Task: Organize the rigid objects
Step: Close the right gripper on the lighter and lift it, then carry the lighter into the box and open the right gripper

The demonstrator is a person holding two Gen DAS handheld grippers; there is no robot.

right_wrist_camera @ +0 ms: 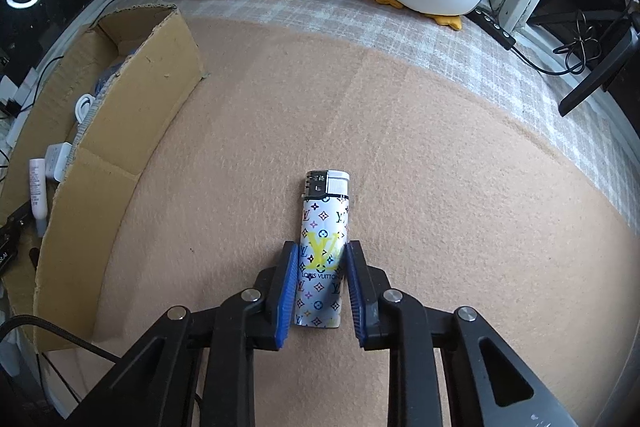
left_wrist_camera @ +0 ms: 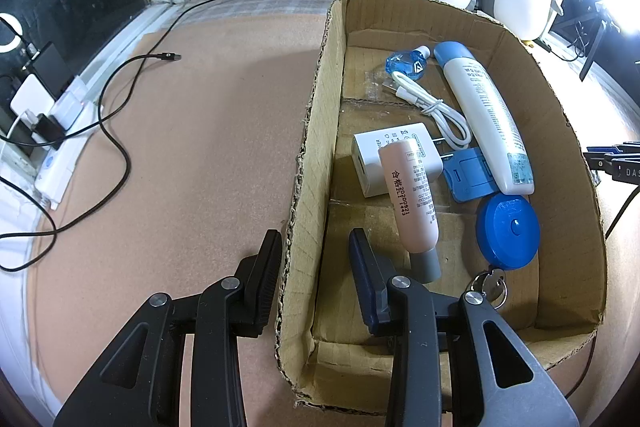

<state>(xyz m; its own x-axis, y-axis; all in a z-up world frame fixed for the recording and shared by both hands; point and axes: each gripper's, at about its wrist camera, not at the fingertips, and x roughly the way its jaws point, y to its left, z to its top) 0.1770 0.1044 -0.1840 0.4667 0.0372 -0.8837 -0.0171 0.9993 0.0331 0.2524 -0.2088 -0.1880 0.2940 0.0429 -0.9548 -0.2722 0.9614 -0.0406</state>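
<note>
Right gripper (right_wrist_camera: 322, 277) squeezes the lighter (right_wrist_camera: 322, 247), which lies flat on the tan mat (right_wrist_camera: 440, 187) to the right of the box (right_wrist_camera: 132, 131). Left gripper (left_wrist_camera: 316, 251) is pinched on the box's side wall, w/ one finger inside & one outside. Tubes, charger & tape sit in the box.

White lighter (right_wrist_camera: 322, 251) w/ multicolour monogram print, big yellow logo, black top. Brown cardboard box (left_wrist_camera: 312, 147): pale pink tube (left_wrist_camera: 410, 203) w/ grey cap, white charger (left_wrist_camera: 394, 163), blue round tape measure (left_wrist_camera: 507, 231), white-blue tube (left_wrist_camera: 486, 115), white cable (left_wrist_camera: 436, 111). Tan felt mat (right_wrist_camera: 440, 167).
</note>
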